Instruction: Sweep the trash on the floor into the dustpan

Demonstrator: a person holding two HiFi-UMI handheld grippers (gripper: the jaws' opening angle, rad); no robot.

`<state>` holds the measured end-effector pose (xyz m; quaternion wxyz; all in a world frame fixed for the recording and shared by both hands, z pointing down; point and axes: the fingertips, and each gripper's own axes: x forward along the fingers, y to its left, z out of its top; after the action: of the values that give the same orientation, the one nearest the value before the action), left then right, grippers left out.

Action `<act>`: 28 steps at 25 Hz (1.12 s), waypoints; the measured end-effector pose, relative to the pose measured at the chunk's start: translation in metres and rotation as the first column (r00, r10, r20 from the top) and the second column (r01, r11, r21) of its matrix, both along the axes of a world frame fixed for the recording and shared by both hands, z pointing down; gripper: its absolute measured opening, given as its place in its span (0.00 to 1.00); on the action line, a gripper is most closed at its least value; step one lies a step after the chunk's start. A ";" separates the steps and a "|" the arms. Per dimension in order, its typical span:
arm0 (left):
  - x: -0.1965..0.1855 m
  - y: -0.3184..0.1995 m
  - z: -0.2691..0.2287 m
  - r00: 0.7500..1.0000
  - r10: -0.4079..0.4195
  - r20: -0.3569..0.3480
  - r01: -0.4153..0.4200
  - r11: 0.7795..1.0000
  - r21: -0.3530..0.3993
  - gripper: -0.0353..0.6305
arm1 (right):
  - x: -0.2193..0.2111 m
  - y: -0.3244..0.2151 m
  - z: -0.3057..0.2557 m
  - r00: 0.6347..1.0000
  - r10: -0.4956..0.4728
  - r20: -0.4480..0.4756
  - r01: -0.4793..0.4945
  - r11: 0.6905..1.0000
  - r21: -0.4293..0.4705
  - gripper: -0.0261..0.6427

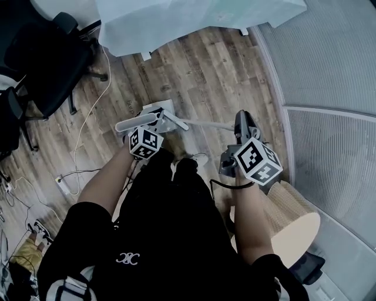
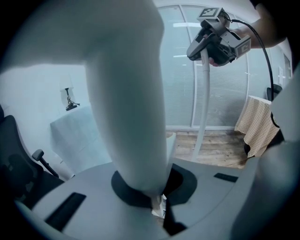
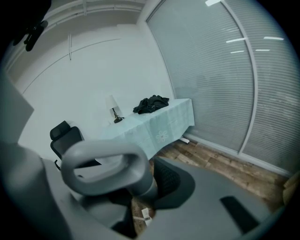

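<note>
My left gripper (image 1: pixel 141 128) is shut on a thick white handle (image 1: pixel 135 123); in the left gripper view that handle (image 2: pixel 131 93) fills the gap between the jaws. My right gripper (image 1: pixel 241 130) is shut on a grey loop-ended handle (image 3: pixel 104 171), and its thin white pole (image 1: pixel 202 123) runs to a pale dustpan-like head (image 1: pixel 157 111) on the wooden floor. The left gripper view also has the right gripper (image 2: pixel 213 42) holding that pole (image 2: pixel 202 112) upright. A small white paper scrap (image 3: pixel 144 215) lies on the floor below the jaws, and the same or another scrap (image 2: pixel 159 206) is under the left gripper.
Black office chairs (image 1: pixel 44 62) stand at the left, with cables (image 1: pixel 82 135) trailing over the floor. A table under a pale green cloth (image 1: pixel 188 17) is ahead. Glass walls with blinds (image 1: pixel 329 70) run along the right. A stool with a beige checked cloth (image 1: pixel 294 217) stands beside my right arm.
</note>
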<state>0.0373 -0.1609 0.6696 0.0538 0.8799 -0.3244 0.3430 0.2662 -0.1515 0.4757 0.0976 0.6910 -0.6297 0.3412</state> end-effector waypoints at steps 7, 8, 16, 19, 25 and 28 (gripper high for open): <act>-0.008 -0.001 -0.010 1.000 -0.015 -0.003 0.015 1.000 0.012 0.05 | 0.022 0.016 -0.038 1.000 -0.011 0.005 0.011 0.999 0.047 0.13; -0.007 0.001 -0.015 1.000 -0.012 -0.004 0.012 1.000 0.019 0.05 | 0.025 0.019 -0.044 1.000 -0.015 0.004 0.015 0.998 0.055 0.13; 0.014 0.006 -0.075 1.000 0.000 -0.022 0.003 0.991 0.137 0.05 | 0.060 0.045 -0.093 1.000 0.019 -0.012 -0.017 0.992 0.121 0.13; 0.024 0.005 -0.109 0.999 -0.001 -0.048 0.010 0.982 0.189 0.05 | 0.069 0.053 -0.110 0.999 0.015 -0.035 -0.010 0.988 0.152 0.13; 0.045 0.009 -0.172 0.995 -0.023 -0.099 0.046 0.970 0.239 0.05 | 0.091 0.071 -0.129 0.995 0.063 -0.082 -0.045 0.977 0.209 0.13; 0.059 0.006 -0.196 0.993 -0.029 -0.115 0.057 0.967 0.250 0.05 | 0.114 0.079 -0.137 0.988 0.114 -0.100 -0.088 0.969 0.229 0.12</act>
<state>0.0965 -0.1550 0.4735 -0.0335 0.8899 -0.3810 0.2486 0.3805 -0.0723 0.3388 0.0367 0.7470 -0.6215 0.2332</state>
